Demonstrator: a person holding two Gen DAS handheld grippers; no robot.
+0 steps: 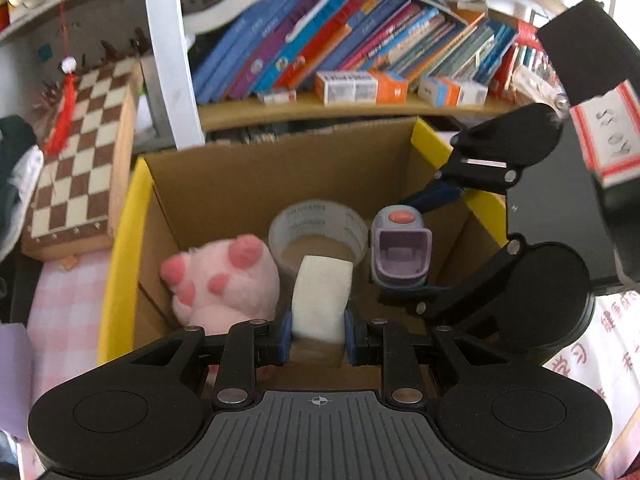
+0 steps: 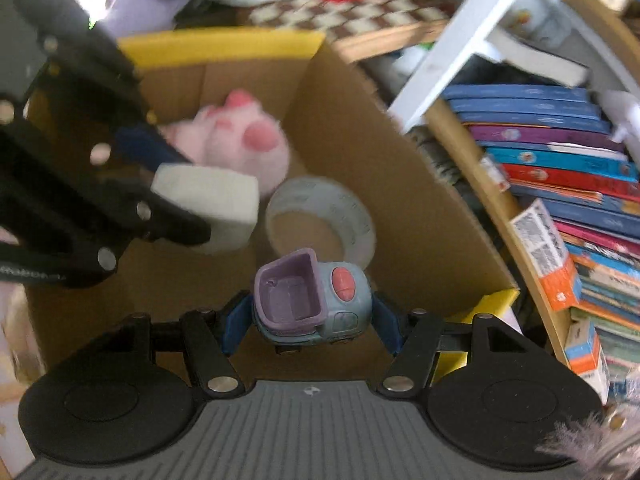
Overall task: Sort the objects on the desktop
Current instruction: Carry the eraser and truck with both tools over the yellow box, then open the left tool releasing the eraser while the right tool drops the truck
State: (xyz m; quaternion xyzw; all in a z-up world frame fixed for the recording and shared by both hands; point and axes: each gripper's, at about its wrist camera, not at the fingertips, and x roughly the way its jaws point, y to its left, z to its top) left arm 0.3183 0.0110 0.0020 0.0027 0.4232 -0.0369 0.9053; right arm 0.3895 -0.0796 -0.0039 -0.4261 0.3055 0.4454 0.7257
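An open cardboard box [image 1: 224, 184] with yellow flaps holds a pink plush paw [image 1: 224, 280] and a roll of clear tape [image 1: 318, 228]. My left gripper [image 1: 318, 330] is shut on a white foam block [image 1: 322, 300] and holds it over the box; the block also shows in the right wrist view [image 2: 212, 204]. My right gripper [image 2: 310, 326] is shut on a blue and purple toy car [image 2: 310, 302], held over the box's right side; the car also shows in the left wrist view [image 1: 400, 248]. The plush [image 2: 240, 140] and tape [image 2: 322, 216] lie below.
A wooden shelf [image 1: 340, 110] of leaning books and small cartons stands behind the box. A chessboard [image 1: 80, 152] leans at the left. A pink checked cloth [image 1: 64, 312] covers the surface left of the box. A red and white box [image 1: 608, 132] is at the right.
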